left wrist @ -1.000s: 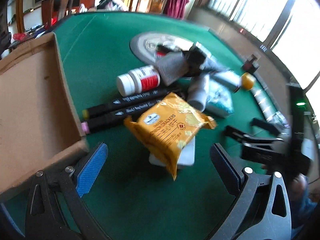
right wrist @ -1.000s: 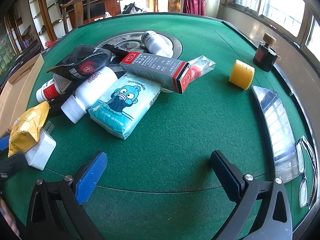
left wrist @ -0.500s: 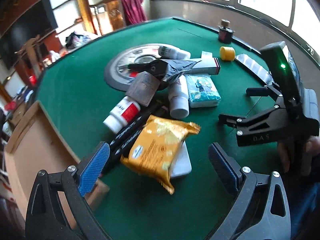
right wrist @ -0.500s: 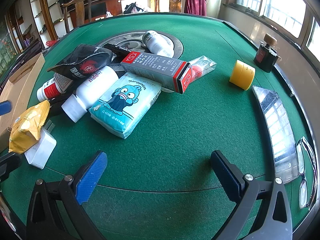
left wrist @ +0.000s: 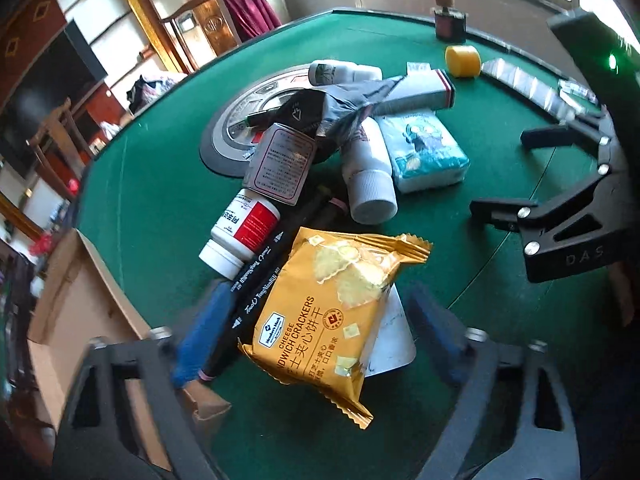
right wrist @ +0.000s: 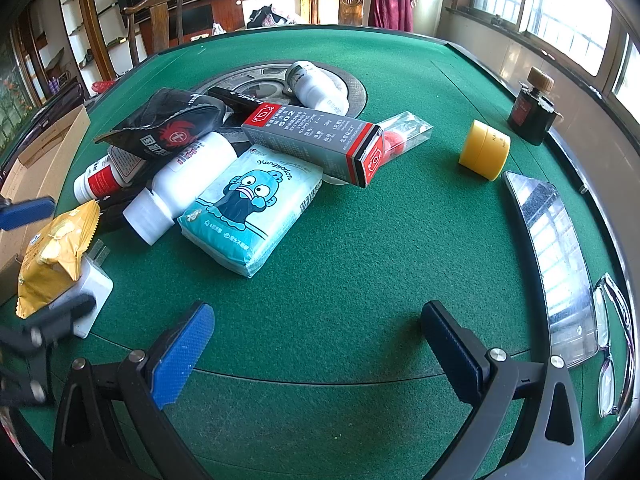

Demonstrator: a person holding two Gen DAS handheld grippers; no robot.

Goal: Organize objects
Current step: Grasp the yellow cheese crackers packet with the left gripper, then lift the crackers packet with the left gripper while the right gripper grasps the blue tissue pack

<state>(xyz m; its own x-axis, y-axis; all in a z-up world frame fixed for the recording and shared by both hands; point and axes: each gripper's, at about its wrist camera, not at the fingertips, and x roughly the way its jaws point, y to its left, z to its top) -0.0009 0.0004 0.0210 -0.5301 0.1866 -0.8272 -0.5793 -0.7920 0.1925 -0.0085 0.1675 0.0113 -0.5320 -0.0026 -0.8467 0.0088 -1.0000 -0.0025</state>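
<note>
A yellow cheese cracker packet point(left wrist: 332, 312) lies on a white charger block point(left wrist: 394, 332), beside two black markers point(left wrist: 260, 280). My left gripper point(left wrist: 316, 330) straddles this cluster from above. Its jaws are closing, the blue pad by the markers and the other finger by the charger, and neither visibly presses. From the right wrist view the left gripper point(right wrist: 44, 264) frames the packet point(right wrist: 52, 256) at the left edge. My right gripper point(right wrist: 314, 320) hangs open and empty over bare felt, near a teal tissue pack point(right wrist: 252, 204).
An open cardboard box point(left wrist: 80, 312) sits left of the pile. The heap holds a white bottle point(right wrist: 180, 184), a red-label bottle point(left wrist: 244, 232), a grey glue box point(right wrist: 312, 140) and a black pouch point(right wrist: 168, 128). A yellow jar point(right wrist: 484, 154), ink bottle point(right wrist: 532, 108) and glasses point(right wrist: 612, 344) line the right rim.
The left gripper rolled, came in over the cracker packet, and its jaws narrowed around the packet, markers and charger. The right gripper stayed where it was.
</note>
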